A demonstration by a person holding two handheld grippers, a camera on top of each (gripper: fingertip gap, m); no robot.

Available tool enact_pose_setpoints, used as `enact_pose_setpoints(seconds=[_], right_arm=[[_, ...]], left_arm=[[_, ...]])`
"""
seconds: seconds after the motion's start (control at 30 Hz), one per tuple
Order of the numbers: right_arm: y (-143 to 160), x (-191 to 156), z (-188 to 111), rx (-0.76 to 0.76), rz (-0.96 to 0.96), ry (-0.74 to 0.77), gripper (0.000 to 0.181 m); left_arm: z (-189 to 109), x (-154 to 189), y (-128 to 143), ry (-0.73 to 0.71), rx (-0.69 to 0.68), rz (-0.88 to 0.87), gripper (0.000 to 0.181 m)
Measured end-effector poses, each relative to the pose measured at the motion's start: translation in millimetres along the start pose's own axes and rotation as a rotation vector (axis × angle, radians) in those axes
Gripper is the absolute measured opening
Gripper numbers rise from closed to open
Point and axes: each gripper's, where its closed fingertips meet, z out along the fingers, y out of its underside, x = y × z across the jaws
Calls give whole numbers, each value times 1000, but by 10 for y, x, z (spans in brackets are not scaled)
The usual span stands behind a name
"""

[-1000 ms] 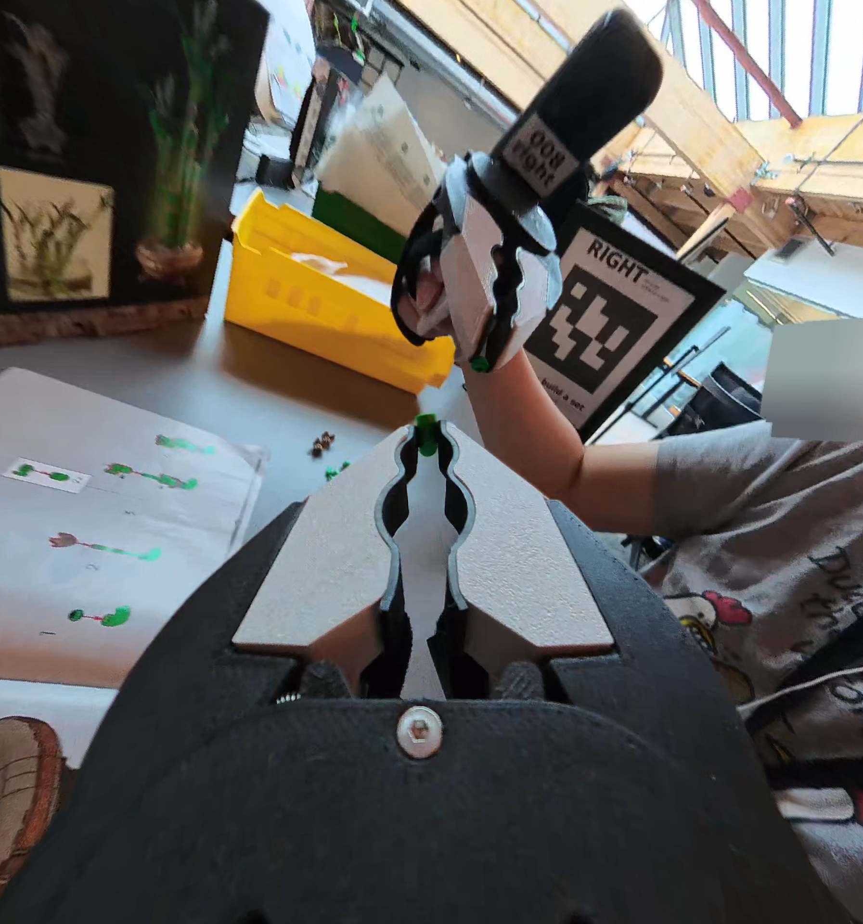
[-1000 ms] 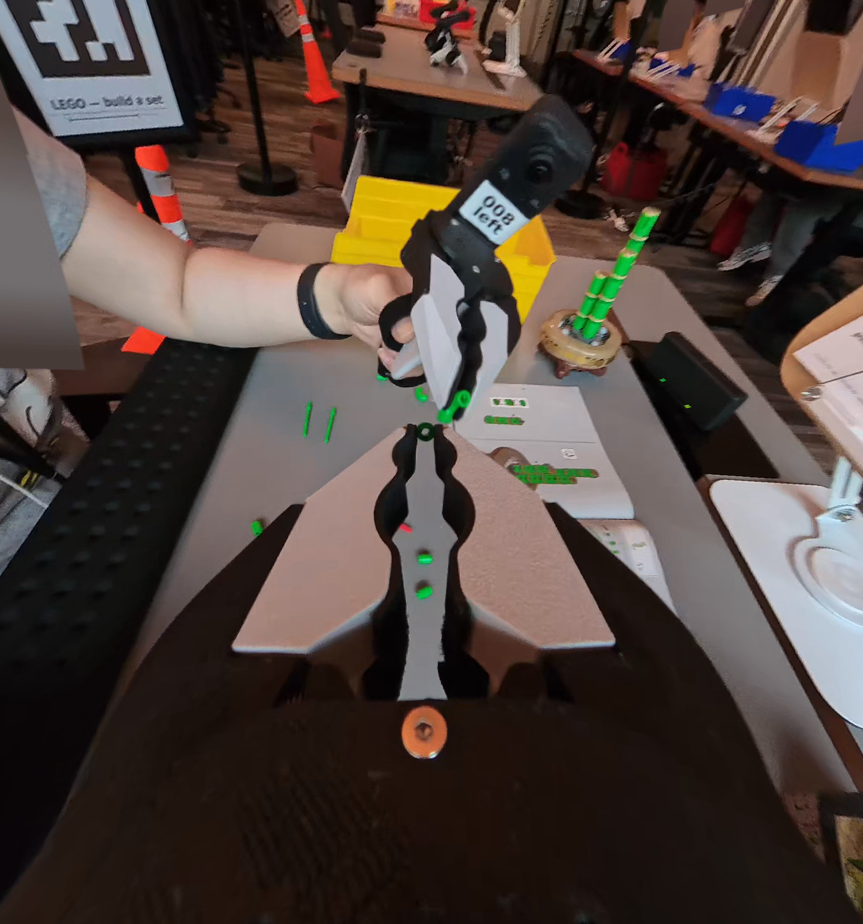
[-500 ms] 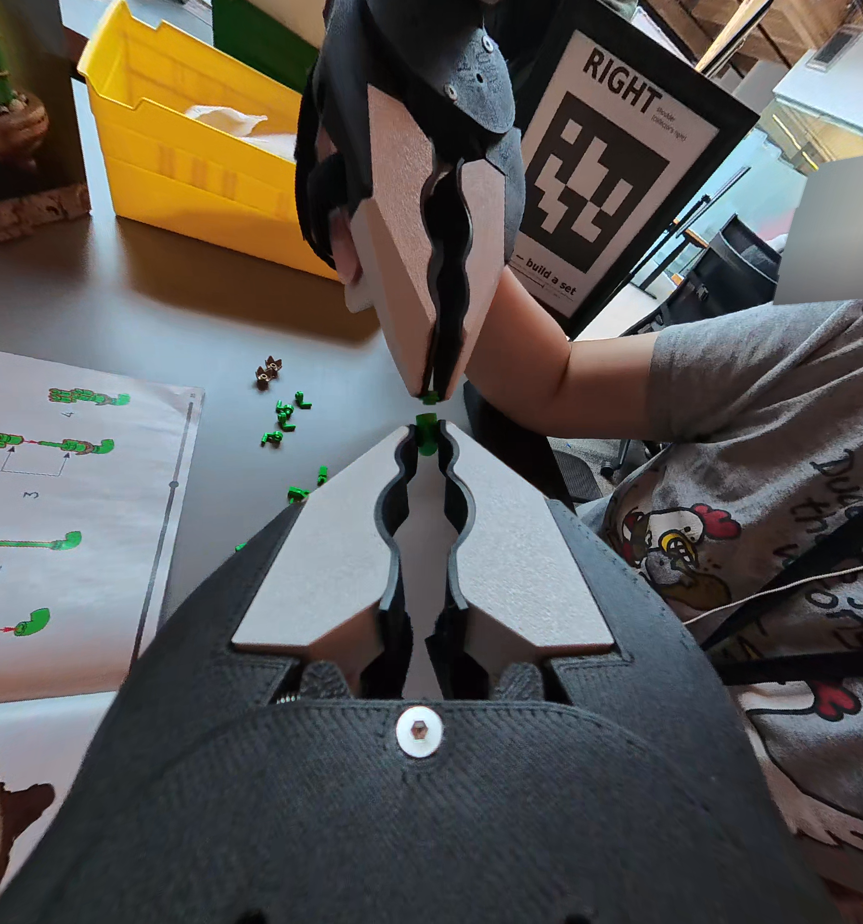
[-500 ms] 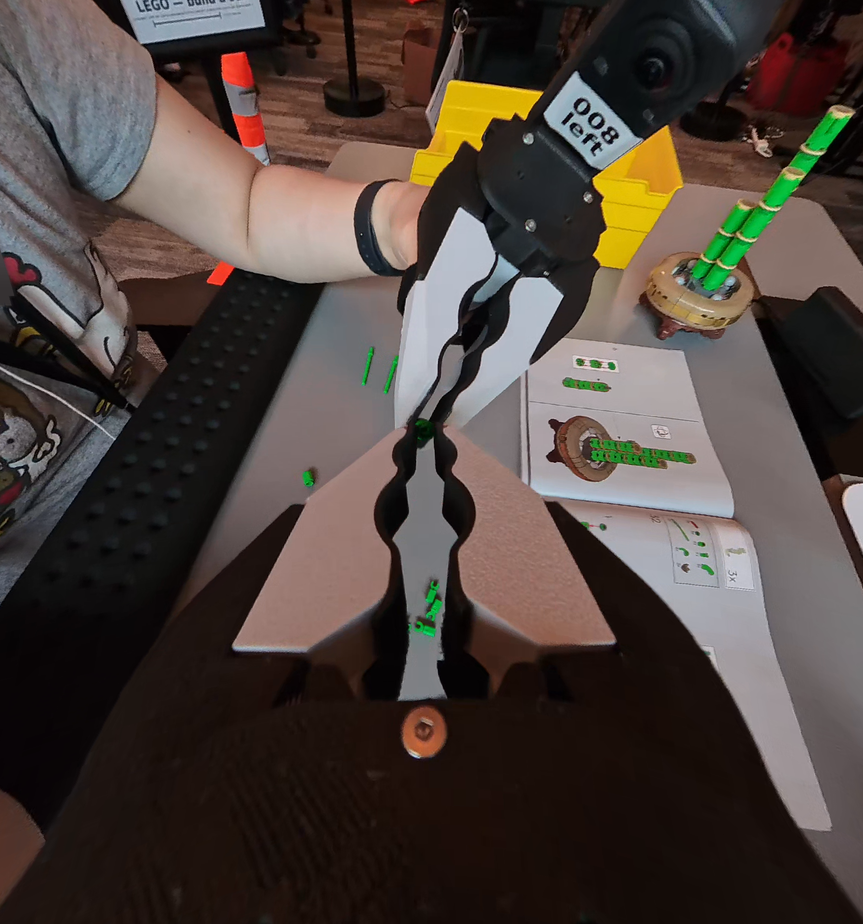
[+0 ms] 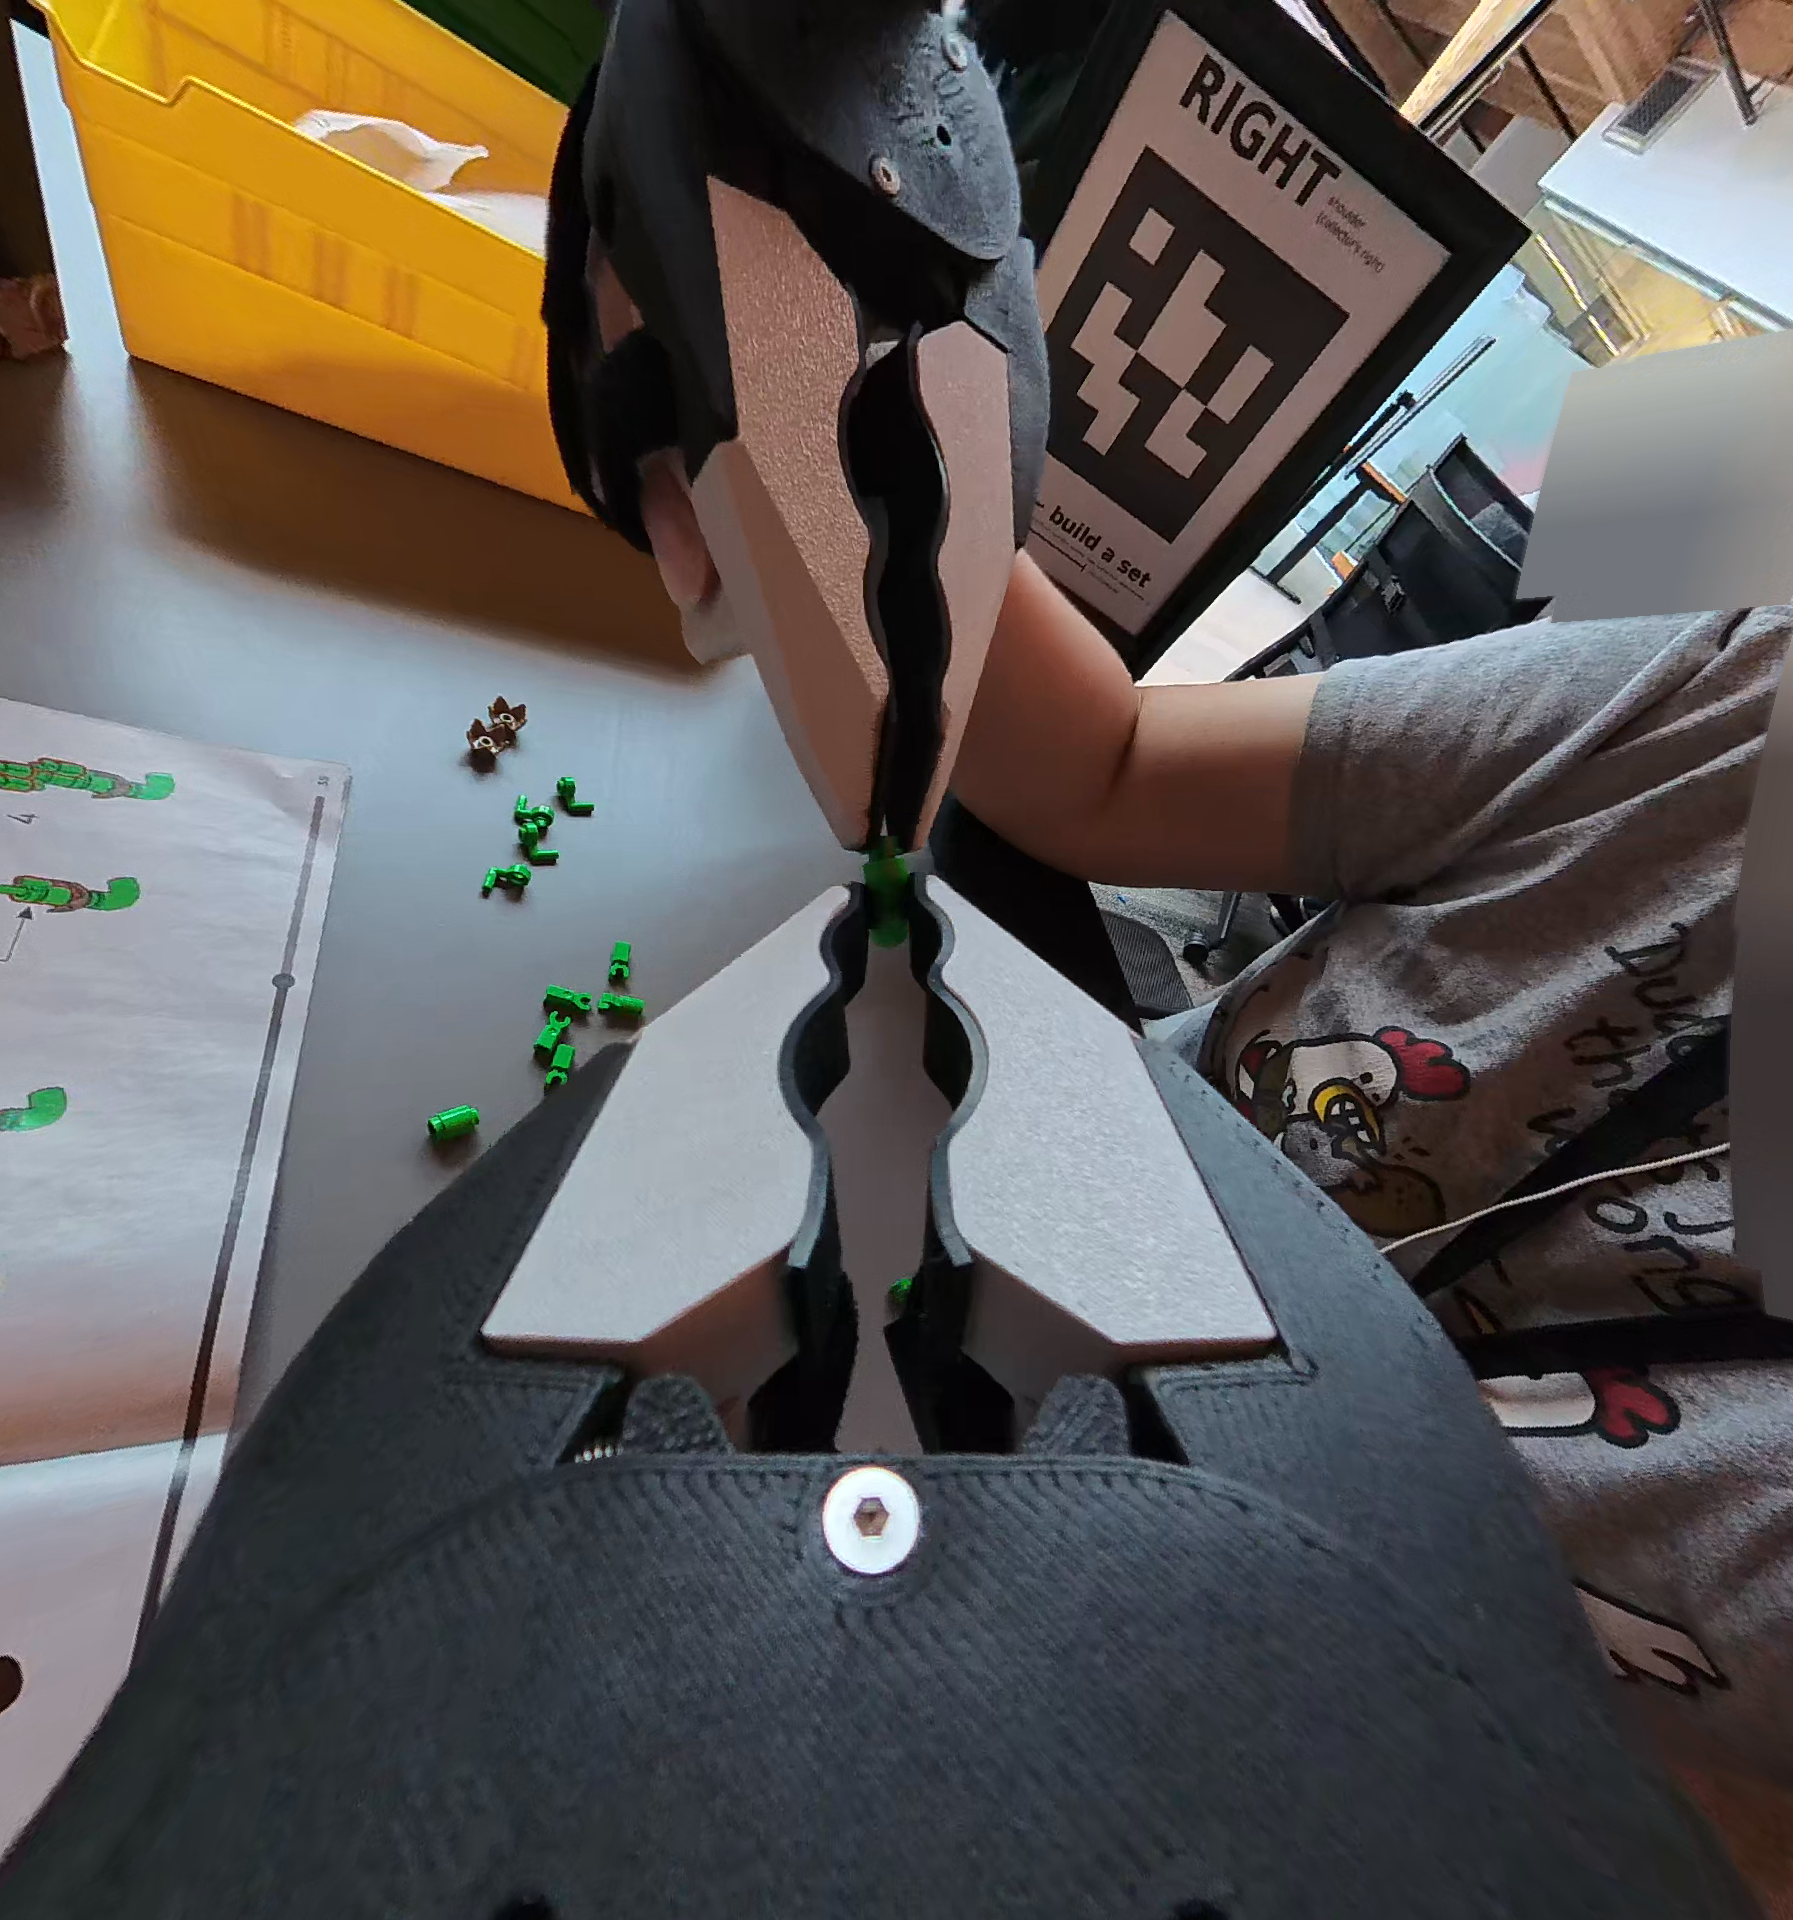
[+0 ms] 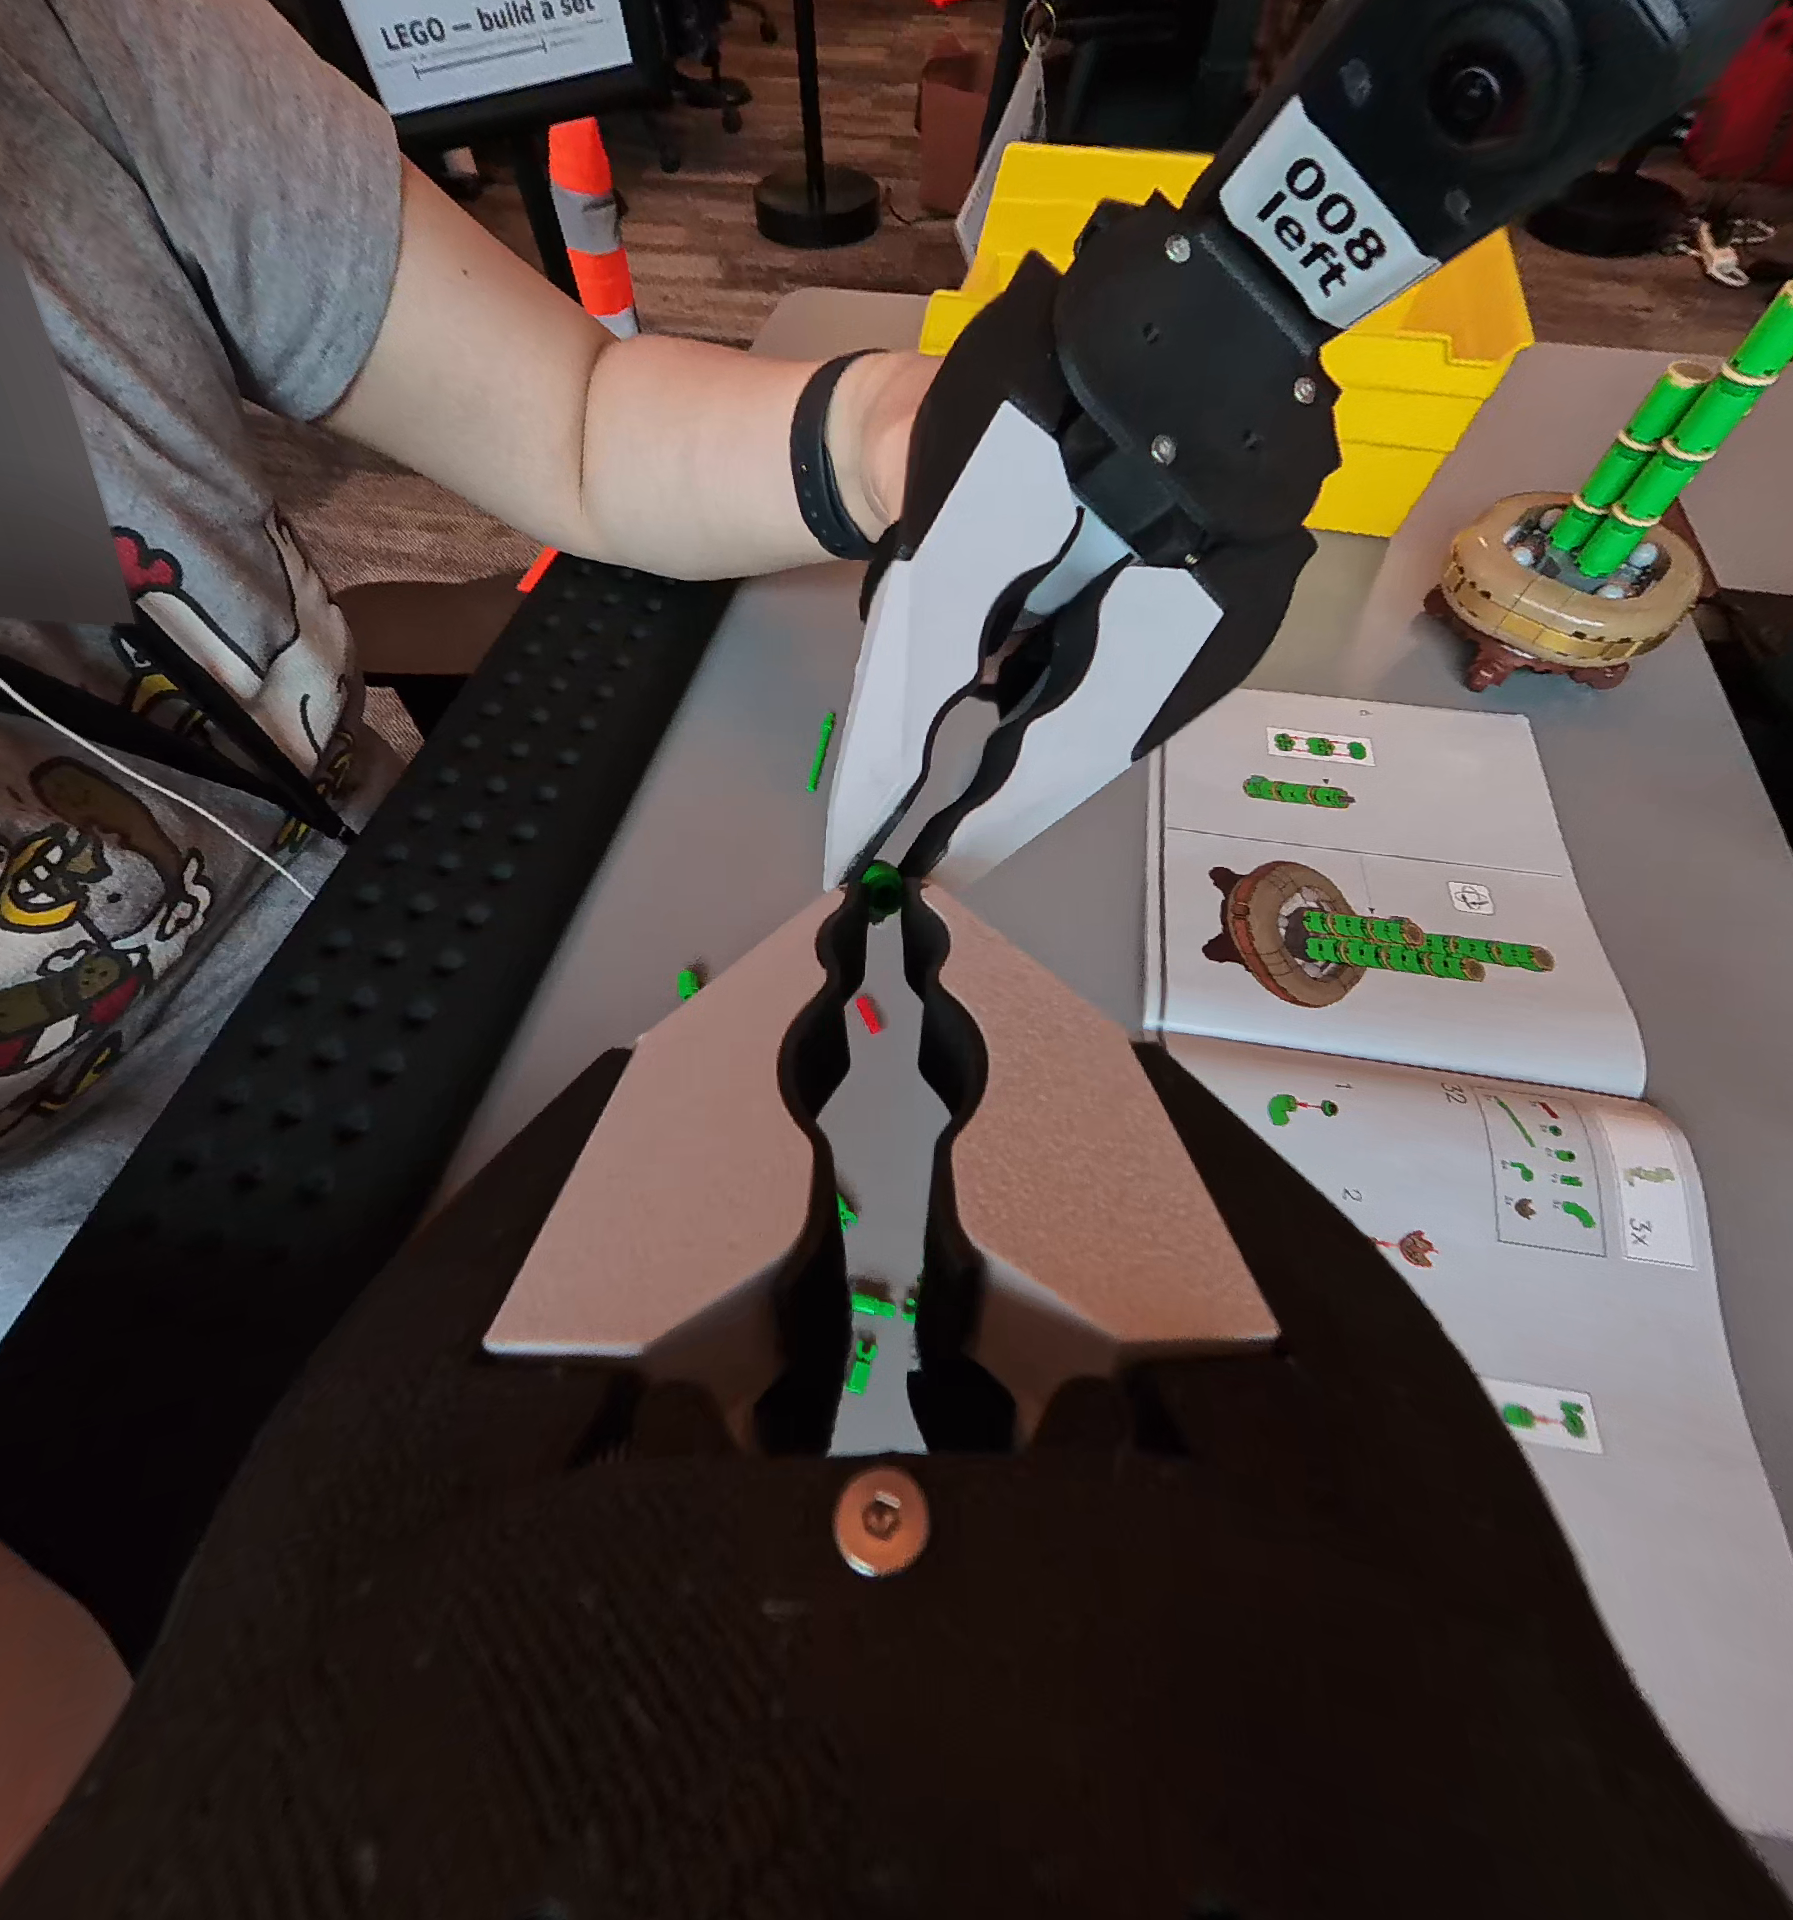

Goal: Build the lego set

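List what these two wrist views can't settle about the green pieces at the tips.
- Left wrist view: green piece in the left gripper meets the right gripper; its shape is hidden by the fingertips.
- Right wrist view: only a green end shows; whether there are one or two pieces is unclear.
- Whether they are joined: too small to tell in either view.

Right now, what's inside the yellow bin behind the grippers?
In the left wrist view the yellow bin holds something white and crumpled. The right gripper covers its near end, so the rest is hidden.
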Motion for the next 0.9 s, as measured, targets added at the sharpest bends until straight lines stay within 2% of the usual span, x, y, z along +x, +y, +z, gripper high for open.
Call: enact_pose_setpoints(seconds=[0.23,0.9], right_arm=[[-126,-87,19,97,0,-76,4],[-297,-103,-12,251,-66,-89,4]], left_arm=[[-41,137,-29,58,-2,33,5],[-111,250,-149,133,79,27,4]])
